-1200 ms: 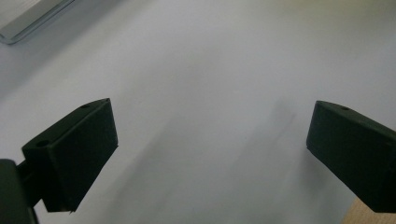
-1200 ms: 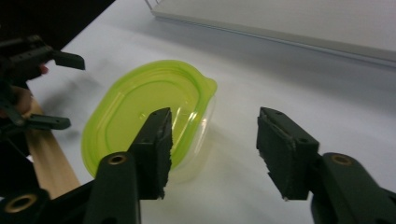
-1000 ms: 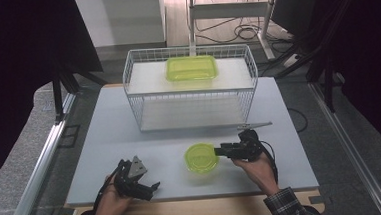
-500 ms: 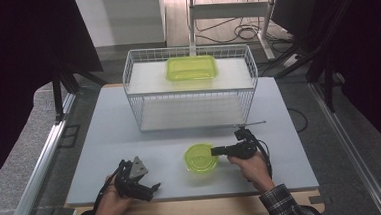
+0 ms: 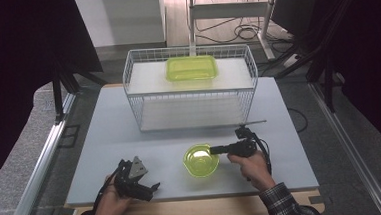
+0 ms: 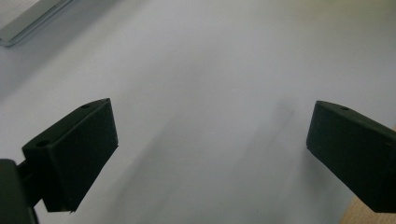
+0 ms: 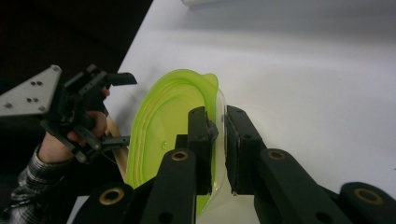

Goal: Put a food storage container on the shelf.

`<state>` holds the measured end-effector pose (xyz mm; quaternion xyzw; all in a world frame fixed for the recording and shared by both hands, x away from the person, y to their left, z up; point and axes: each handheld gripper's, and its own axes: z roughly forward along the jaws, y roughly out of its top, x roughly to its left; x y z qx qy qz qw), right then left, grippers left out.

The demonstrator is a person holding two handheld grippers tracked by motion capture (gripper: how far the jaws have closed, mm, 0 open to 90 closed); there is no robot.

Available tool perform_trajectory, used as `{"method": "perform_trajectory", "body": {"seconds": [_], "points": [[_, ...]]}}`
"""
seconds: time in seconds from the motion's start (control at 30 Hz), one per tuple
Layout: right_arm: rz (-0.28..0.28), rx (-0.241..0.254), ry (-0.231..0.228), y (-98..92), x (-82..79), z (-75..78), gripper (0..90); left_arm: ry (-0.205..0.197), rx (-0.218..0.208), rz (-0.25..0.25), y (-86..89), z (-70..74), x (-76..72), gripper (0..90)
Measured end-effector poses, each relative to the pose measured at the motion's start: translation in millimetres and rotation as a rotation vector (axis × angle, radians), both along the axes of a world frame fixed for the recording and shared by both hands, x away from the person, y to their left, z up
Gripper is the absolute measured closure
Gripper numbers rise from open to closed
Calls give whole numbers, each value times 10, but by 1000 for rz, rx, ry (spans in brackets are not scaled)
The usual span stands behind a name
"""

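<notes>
My left gripper [image 5: 150, 186] rests low at the near left part of the grey table [image 5: 105, 142], held in my left hand [image 5: 115, 201], with its grey three-cornered plate [image 5: 137, 167] facing up. In the left gripper view its two black jaws stand wide apart, and between them lies bare table surface; nothing is held there. Proceeding right, the round green bowl [image 5: 200, 160] sits on the table near the front edge, just in front of the white wire basket [image 5: 135, 98]. The basket stands at the middle of the table toward its far side, and a rectangular green container [image 5: 191, 68] lies on its upper shelf. Right of the bowl, my right gripper [image 5: 214, 149] reaches level toward the left from my right hand [image 5: 252, 168], and its tips meet the bowl's right rim. In the right gripper view my jaws have just been closing and now clamp the bowl's thin wall [image 7: 217, 116], one pad inside the bowl and one outside, with the wall pressed between them. In that view, my left gripper shows beyond the bowl.
</notes>
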<state>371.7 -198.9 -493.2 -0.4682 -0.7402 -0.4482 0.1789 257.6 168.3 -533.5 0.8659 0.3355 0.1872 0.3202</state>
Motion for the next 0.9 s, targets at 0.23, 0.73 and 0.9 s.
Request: {"method": "perform_trajectory", "body": {"seconds": [0.23, 0.73, 0.9], "points": [[-14, 39, -8, -44, 24, 86, 813, -1, -15, 8, 15, 10, 3, 17], [-27, 82, -37, -78, 75, 302, 813, 6, -84, 16, 55, 41, 8, 12], [-35, 96, -40, -82, 92, 351, 813, 6, -85, 17, 59, 41, 8, 12]]}}
